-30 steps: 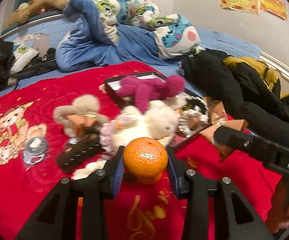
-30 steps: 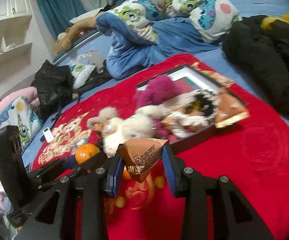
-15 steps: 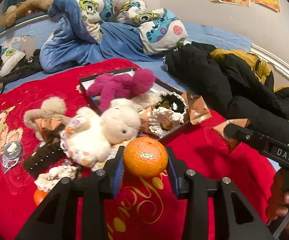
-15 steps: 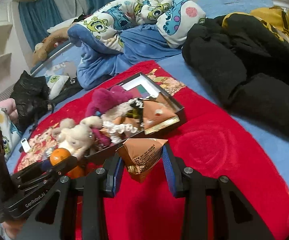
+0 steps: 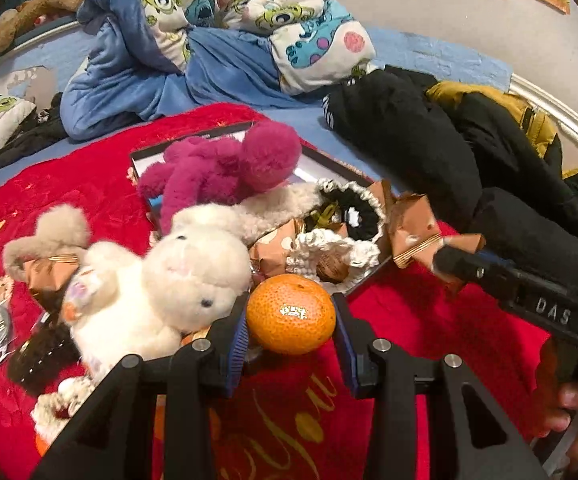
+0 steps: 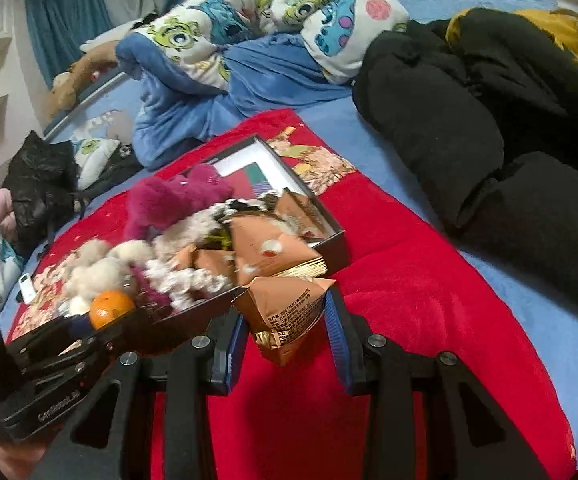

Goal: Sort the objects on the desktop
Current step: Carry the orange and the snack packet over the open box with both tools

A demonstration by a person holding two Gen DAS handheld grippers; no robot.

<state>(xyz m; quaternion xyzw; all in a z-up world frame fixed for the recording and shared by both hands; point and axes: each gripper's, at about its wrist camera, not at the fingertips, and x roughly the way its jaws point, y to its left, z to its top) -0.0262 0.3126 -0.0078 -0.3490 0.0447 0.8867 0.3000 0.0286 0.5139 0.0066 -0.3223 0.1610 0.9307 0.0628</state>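
Over the red blanket (image 5: 429,320), both grippers have moved closer to the box (image 6: 335,240): left gripper (image 5: 291,334) clamps the orange (image 5: 291,314), right gripper (image 6: 285,328) clamps the snack packet (image 6: 285,312).

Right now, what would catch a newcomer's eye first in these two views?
The bright orange mandarin clamped in the left gripper, close to the lens. Next, the brown snack packet in the right gripper. Behind both, a dark tray heaped with plush toys on the red blanket.
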